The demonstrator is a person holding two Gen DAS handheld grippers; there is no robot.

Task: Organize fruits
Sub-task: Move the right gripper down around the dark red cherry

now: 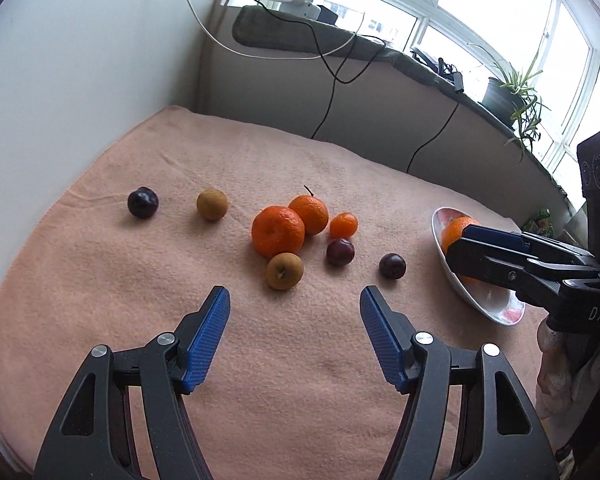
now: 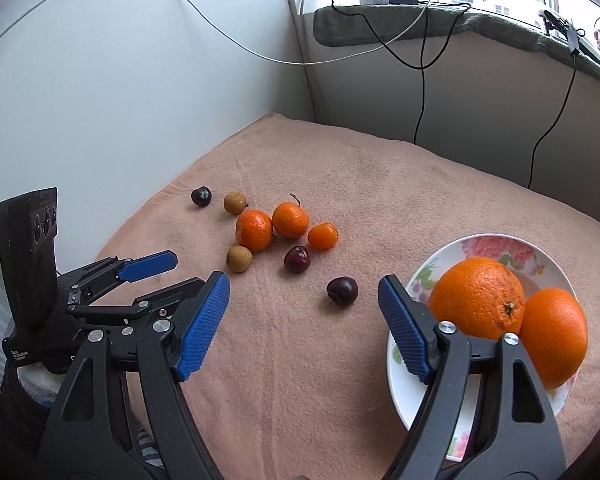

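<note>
Both grippers hovering empty, fingers spread, nothing between them.
Right gripper [image 2: 302, 312] is sitting nearest the dark plum [image 2: 342, 290], just ahead between its fingers; plum is round, no long axis, stem end unclear. Left gripper [image 1: 294, 312] is facing the brown fruit [image 1: 284, 271]. Plate [image 2: 396, 364] with two oranges [image 2: 476, 298] lying right, on the tabletop [image 2: 300, 380].

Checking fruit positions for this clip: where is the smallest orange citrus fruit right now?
The smallest orange citrus fruit lies on the peach cloth, centre of the left wrist view, right of the stemmed tangerine and just above a dark red plum.
</note>
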